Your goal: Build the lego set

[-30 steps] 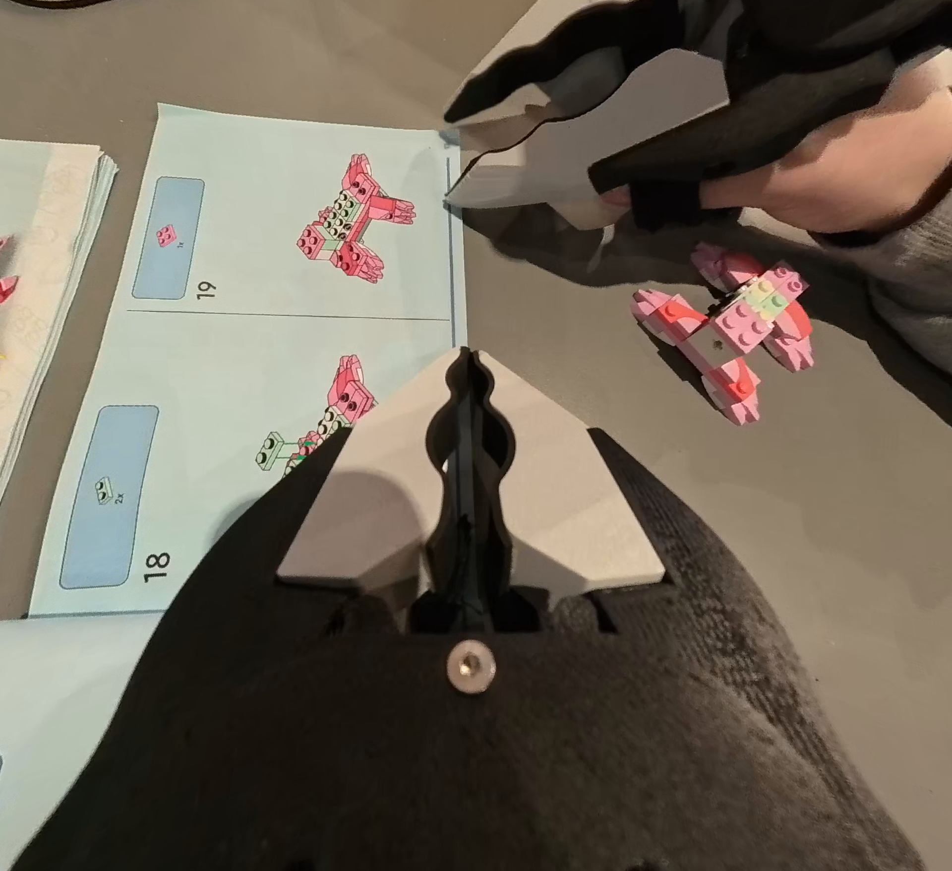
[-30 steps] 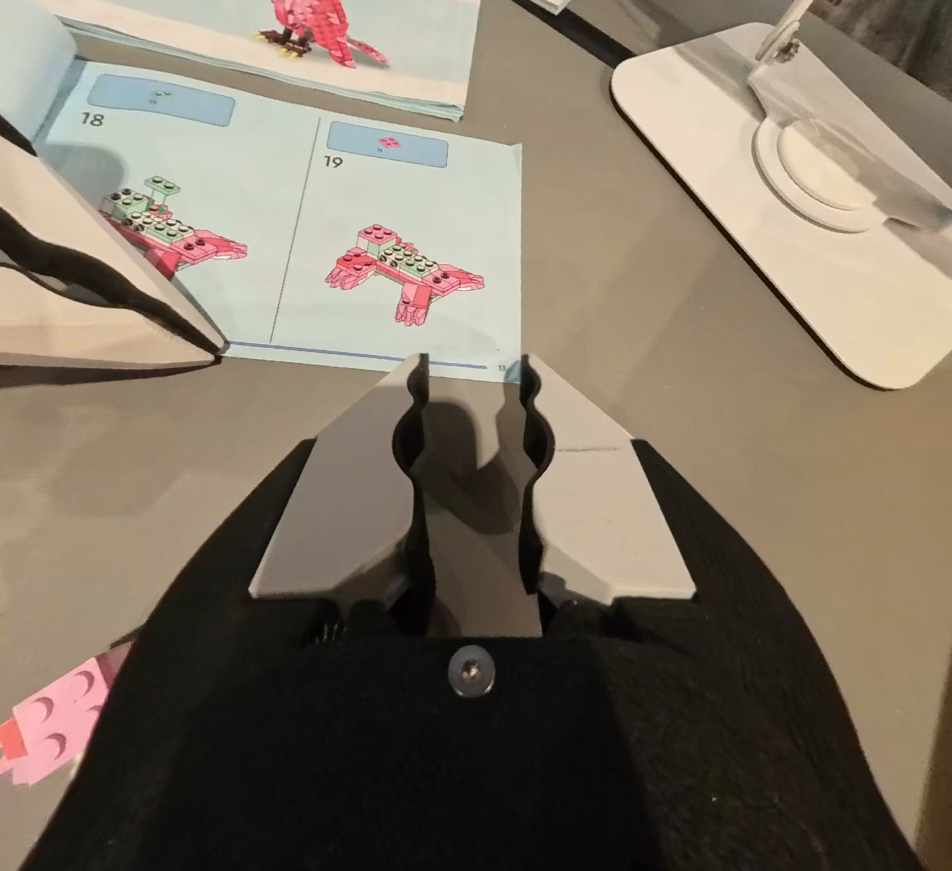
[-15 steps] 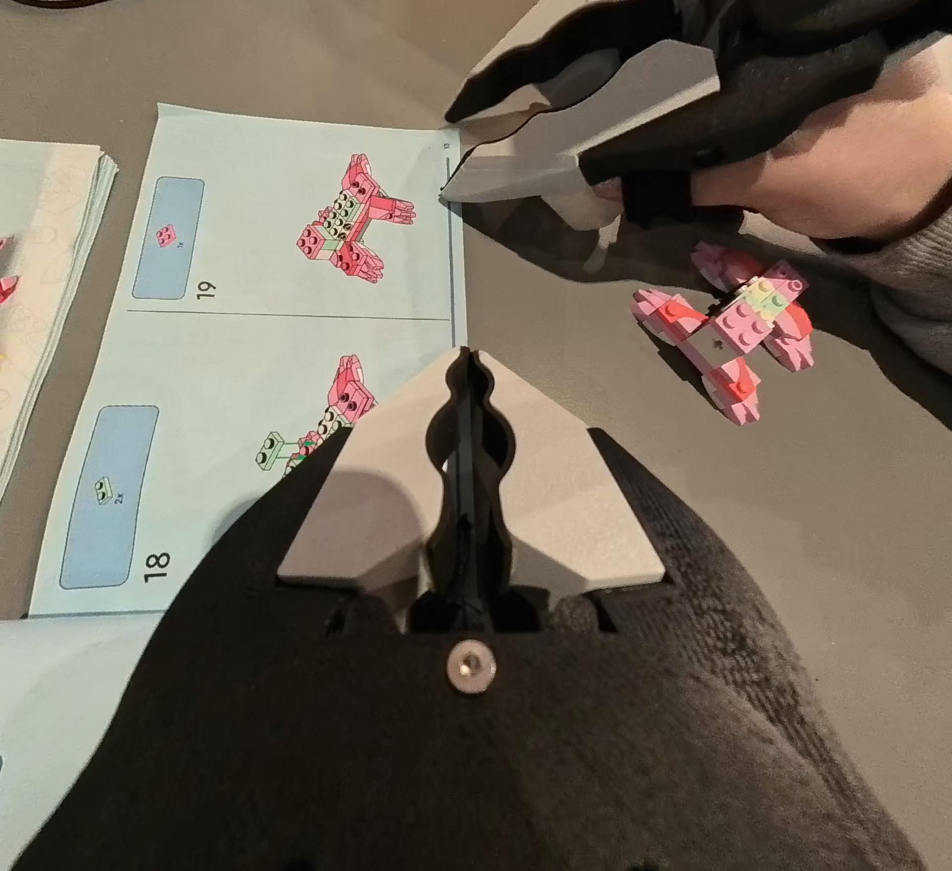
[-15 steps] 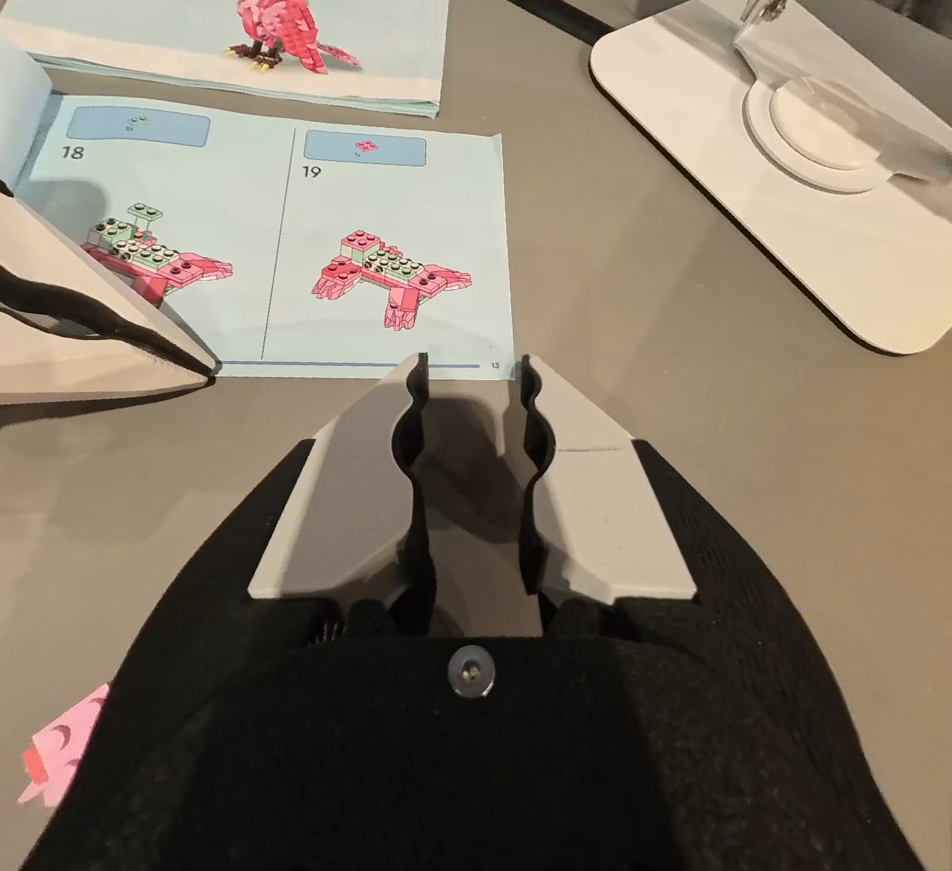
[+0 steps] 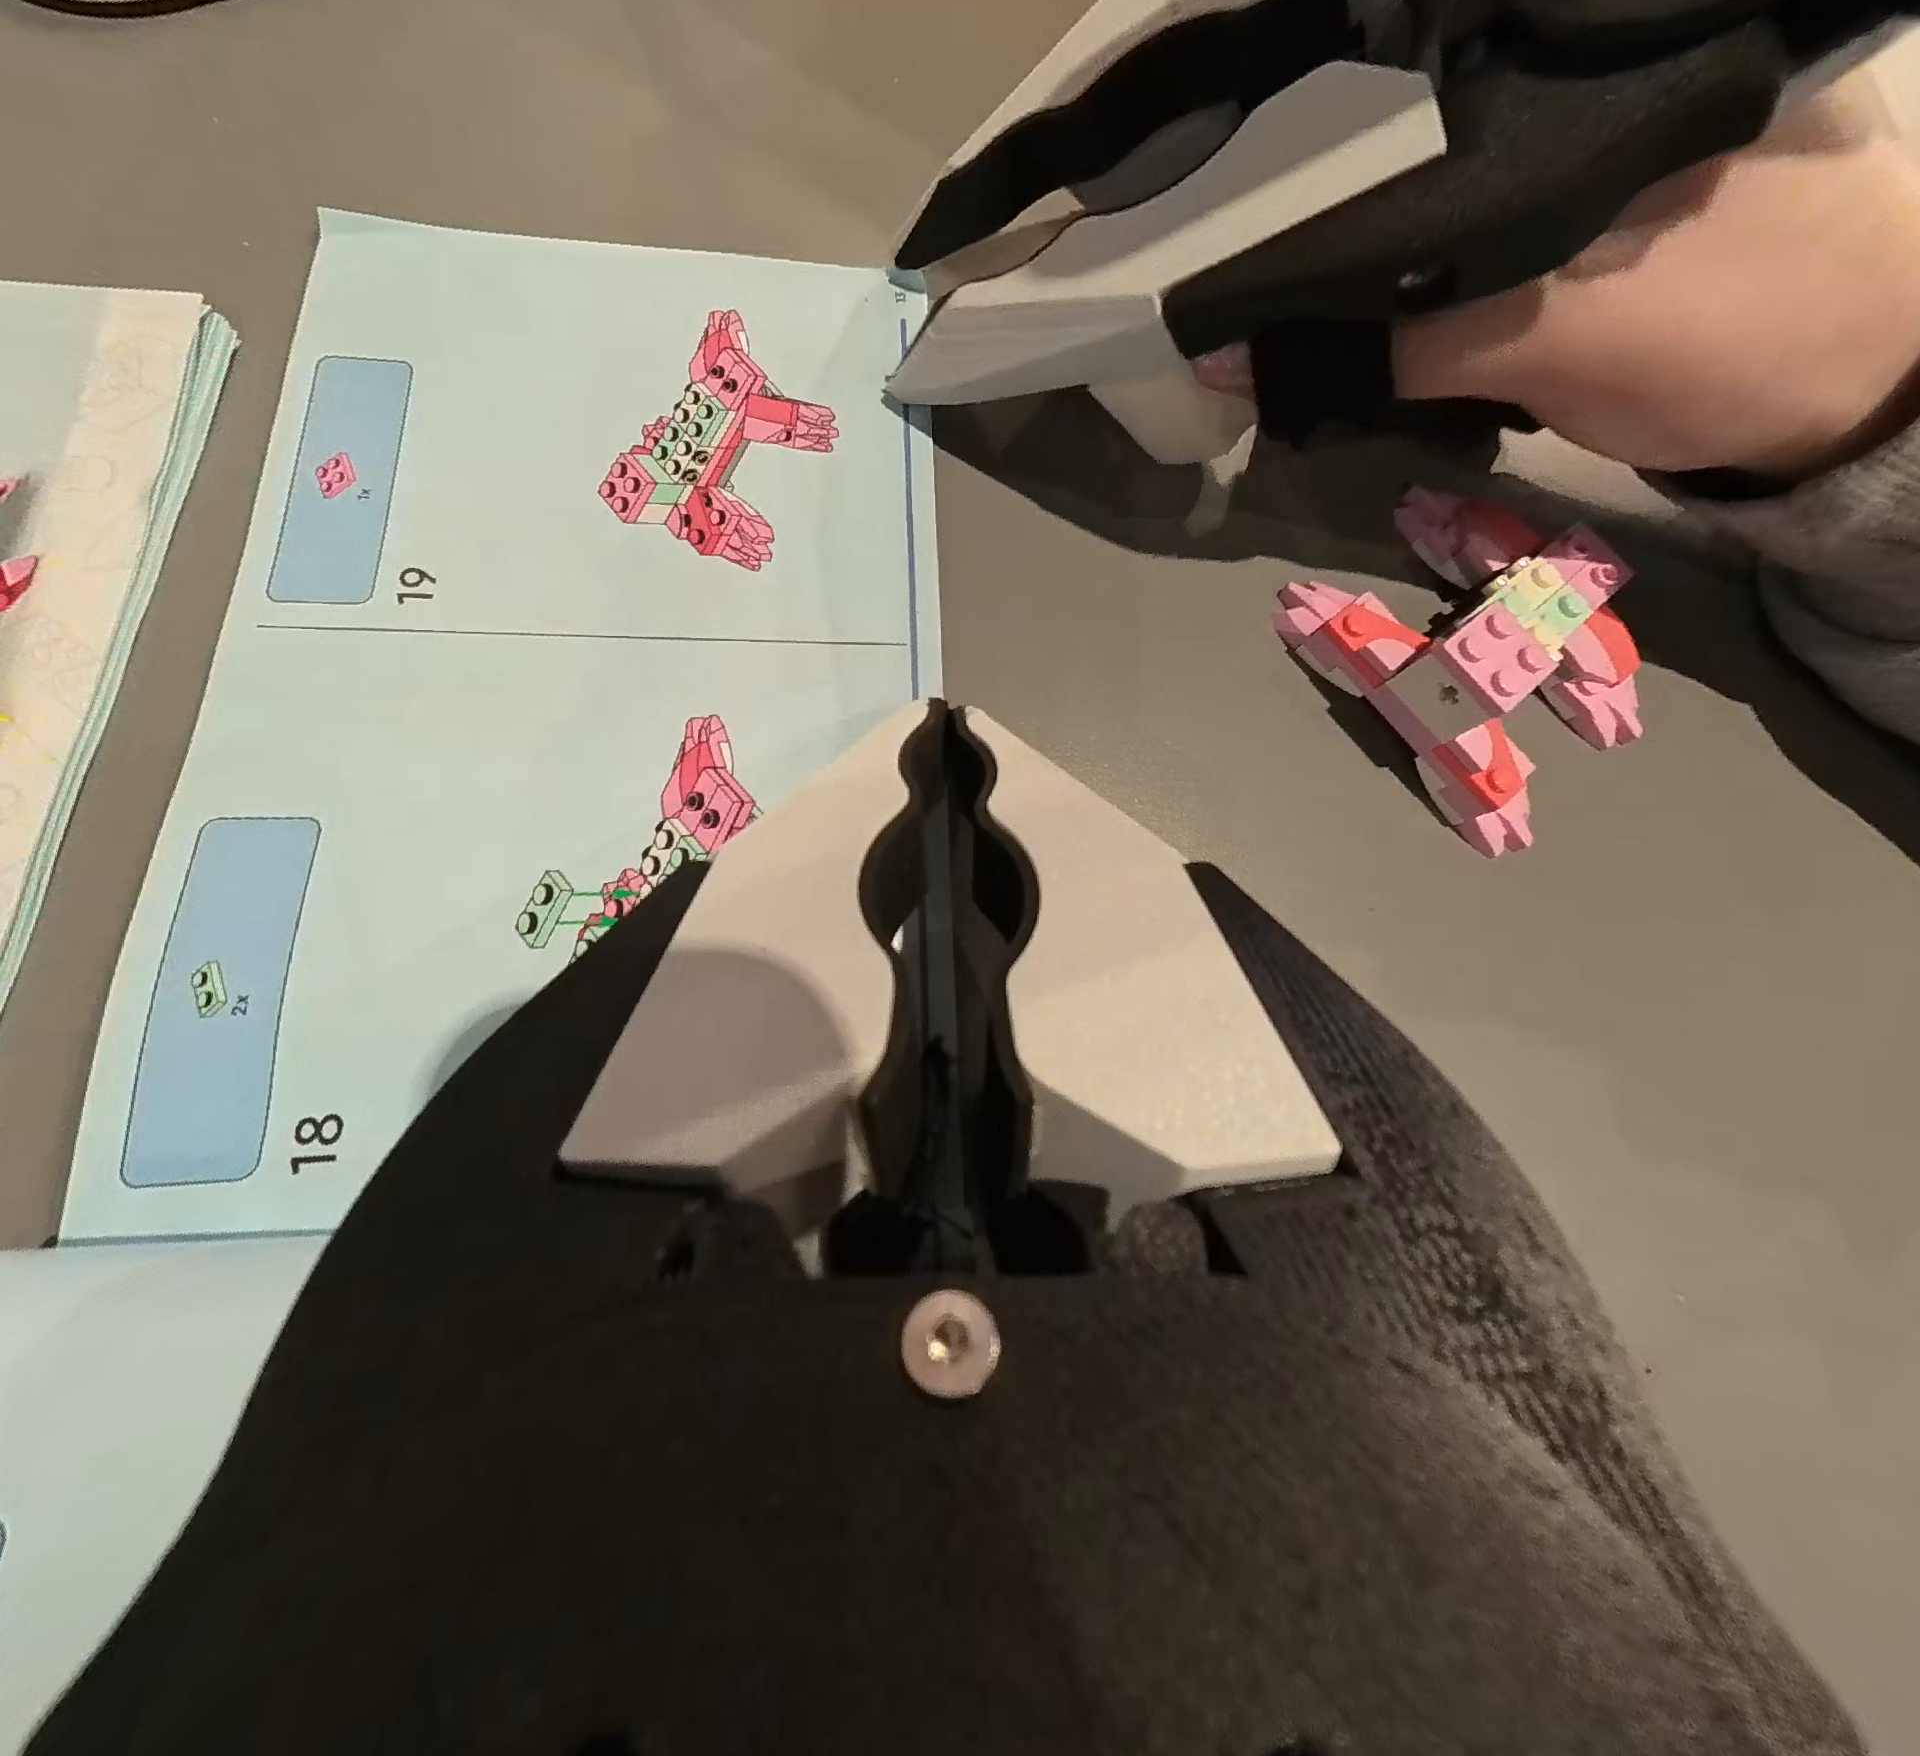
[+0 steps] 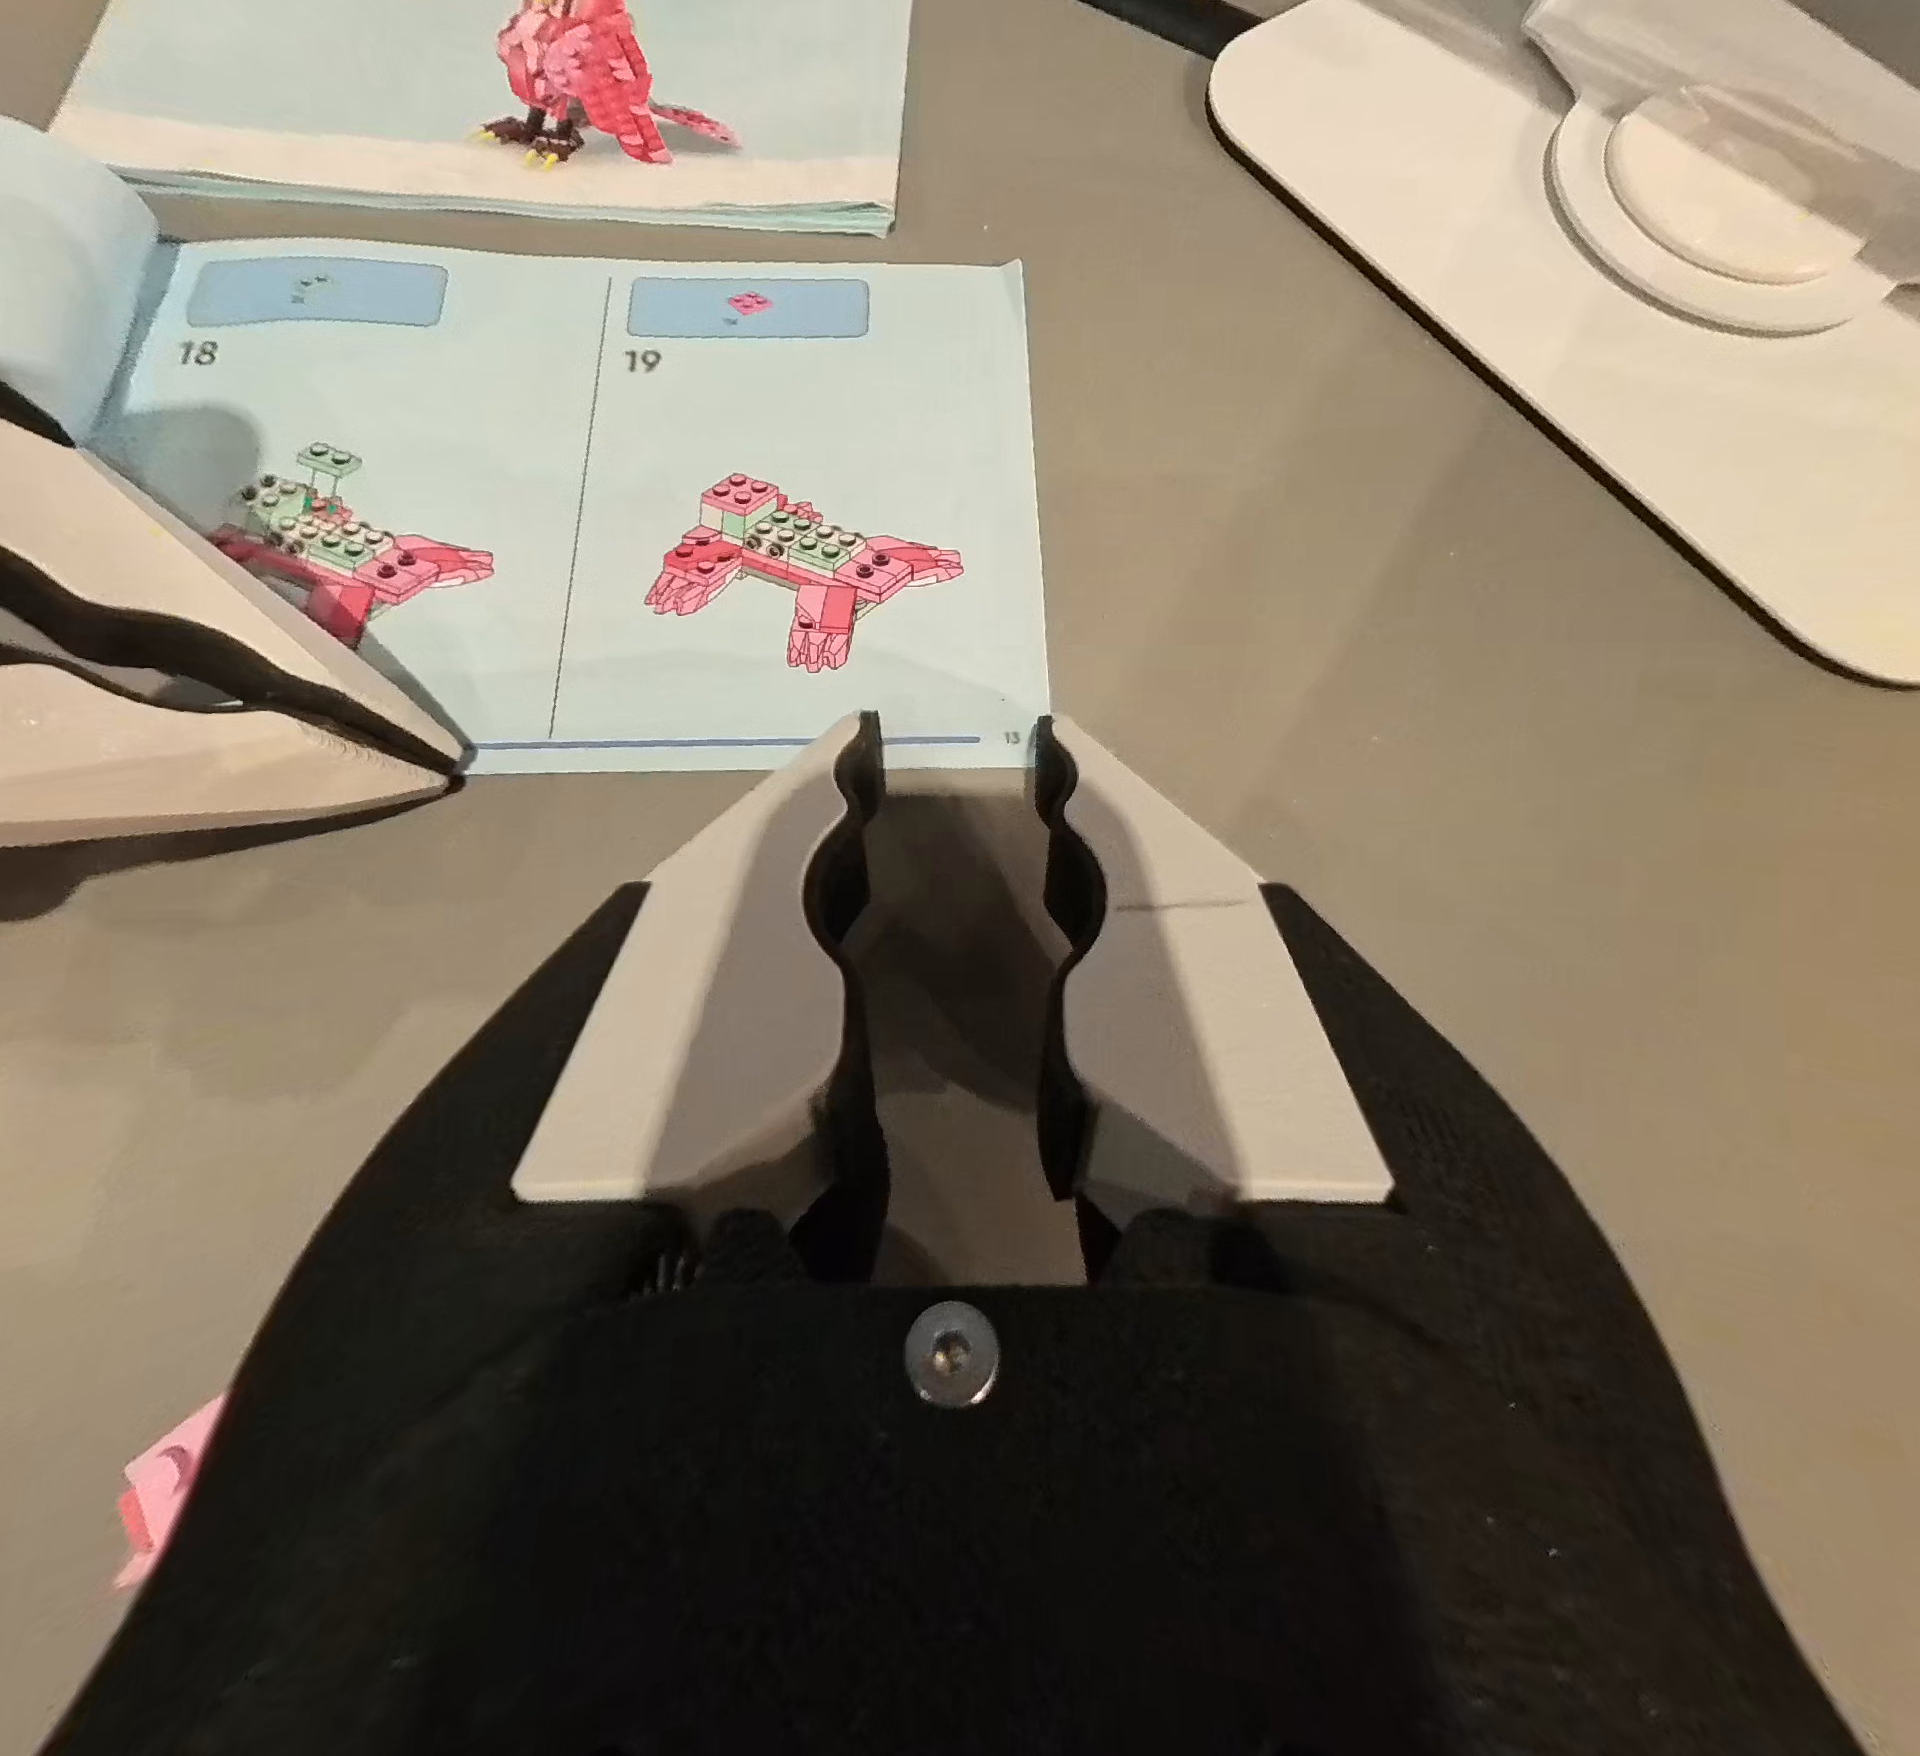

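Grey table (image 5: 1351, 1031). Model (image 5: 1465, 667) light, brittle; best pinched across body. Left gripper (image 5: 940, 719) clenched empty, right gripper (image 6: 956, 730) released near page (image 6: 831, 418).

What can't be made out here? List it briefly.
- Left wrist view: the step drawing on the open booklet page is partly covered by the left tongs.
- Right wrist view: the pink lego build is cut off by the edge and the right tongs.
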A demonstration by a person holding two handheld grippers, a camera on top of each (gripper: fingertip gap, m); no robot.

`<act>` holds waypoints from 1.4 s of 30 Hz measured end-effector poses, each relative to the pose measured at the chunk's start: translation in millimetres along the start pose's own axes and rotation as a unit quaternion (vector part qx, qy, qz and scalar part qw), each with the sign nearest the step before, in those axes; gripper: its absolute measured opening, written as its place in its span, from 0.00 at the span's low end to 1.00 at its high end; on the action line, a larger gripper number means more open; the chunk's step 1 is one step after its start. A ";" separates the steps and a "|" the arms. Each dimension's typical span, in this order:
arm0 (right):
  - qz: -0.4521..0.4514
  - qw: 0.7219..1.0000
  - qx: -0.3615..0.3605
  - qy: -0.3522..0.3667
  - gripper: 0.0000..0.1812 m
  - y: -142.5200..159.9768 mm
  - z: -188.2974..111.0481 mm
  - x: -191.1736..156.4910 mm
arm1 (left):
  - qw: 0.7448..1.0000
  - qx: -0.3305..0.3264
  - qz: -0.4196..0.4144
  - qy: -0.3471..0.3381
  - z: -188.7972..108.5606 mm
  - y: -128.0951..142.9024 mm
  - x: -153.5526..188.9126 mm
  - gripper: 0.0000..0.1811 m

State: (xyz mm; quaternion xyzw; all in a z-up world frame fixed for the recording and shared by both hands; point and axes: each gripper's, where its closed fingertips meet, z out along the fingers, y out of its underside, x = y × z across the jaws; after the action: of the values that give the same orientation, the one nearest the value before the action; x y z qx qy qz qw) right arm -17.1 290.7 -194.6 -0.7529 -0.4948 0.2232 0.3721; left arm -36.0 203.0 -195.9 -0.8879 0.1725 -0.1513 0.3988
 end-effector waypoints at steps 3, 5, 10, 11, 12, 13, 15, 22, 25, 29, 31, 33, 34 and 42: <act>0.026 1.000 -0.002 -0.002 0.13 -0.3 1.5 4.3 | 1.000 0.000 0.001 -0.001 0.1 0.1 -0.1 0.00; 0.037 0.999 -0.002 -0.005 0.12 -0.7 2.5 5.7 | 1.000 0.000 0.001 -0.001 0.1 0.1 -0.1 0.00; 0.041 0.999 -0.007 0.001 0.08 -2.1 4.7 8.8 | 1.000 0.000 0.001 -0.001 0.1 0.2 -0.2 0.00; 0.040 0.999 -0.009 0.003 0.07 -2.3 4.9 9.9 | 1.000 0.000 0.001 -0.001 0.1 0.2 -0.1 0.00; 0.036 0.999 -0.010 0.009 0.04 -2.2 4.9 12.0 | 1.000 0.000 0.001 -0.001 0.0 0.1 -0.1 0.00; 0.027 0.999 -0.011 0.018 0.00 -1.9 4.7 15.2 | 1.000 0.000 0.001 -0.001 0.0 0.1 -0.1 0.00; 0.014 1.000 -0.011 0.022 0.00 -1.9 4.5 16.5 | 1.000 0.000 0.001 -0.001 0.0 0.1 -0.1 0.00; -0.039 0.999 -0.002 0.025 0.00 -5.3 2.9 10.1 | 1.000 0.000 0.001 -0.001 -0.2 0.1 -0.1 0.00; -0.060 0.998 0.019 0.008 0.00 -12.5 0.1 1.0 | 1.000 0.000 0.000 -0.001 -0.3 0.2 -0.2 0.00; -0.070 0.997 0.003 -0.034 0.00 -6.9 4.2 -15.3 | 1.000 0.000 0.001 -0.001 -0.4 0.2 -0.1 0.00; -0.078 0.996 0.001 -0.045 0.00 -5.7 6.2 -20.9 | 1.000 0.000 0.001 -0.001 -0.5 0.1 -0.2 0.00; -0.092 0.995 0.001 -0.050 0.00 -6.3 6.8 -25.6 | 1.000 0.000 0.001 -0.001 -0.5 0.1 -0.2 0.00; -0.095 0.994 0.002 -0.049 0.00 -6.6 7.1 -26.7 | 1.000 0.000 0.001 -0.001 -0.5 0.1 -0.2 0.00; -0.074 0.994 0.071 0.029 0.05 -22.4 -6.3 8.9 | 0.999 0.003 0.034 -0.038 -1.0 -1.3 -2.5 0.05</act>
State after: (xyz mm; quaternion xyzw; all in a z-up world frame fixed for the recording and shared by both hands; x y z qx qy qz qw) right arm -21.9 301.9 -172.9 -0.6919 -0.5214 0.2076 0.4542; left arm -38.4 204.2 -194.6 -0.8856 0.1867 -0.1040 0.4124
